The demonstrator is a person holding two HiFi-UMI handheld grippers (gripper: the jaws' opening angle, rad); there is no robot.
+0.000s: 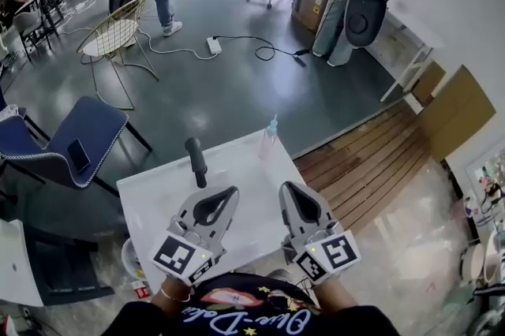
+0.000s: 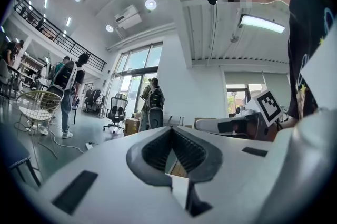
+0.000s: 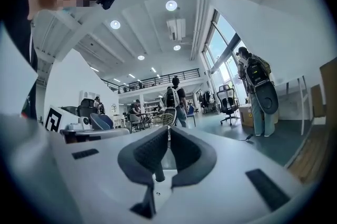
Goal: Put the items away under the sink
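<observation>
Both grippers closed and empty over the white table

I see open grey floor (image 1: 237, 82) beyond the table's far edge, a blue chair (image 1: 79, 141) close off its left edge and wooden decking (image 1: 371, 161) along its right. The white table (image 1: 256, 208) itself has bare room between and ahead of my tools. The left gripper (image 1: 221, 199) and right gripper (image 1: 296, 196) hover side by side over its near half, each with jaws pressed together on nothing. A spray bottle (image 1: 271, 136) stands at the table's far edge, ahead of the right gripper; a black-handled tool (image 1: 196, 161) sits on the table just ahead of the left one.
</observation>
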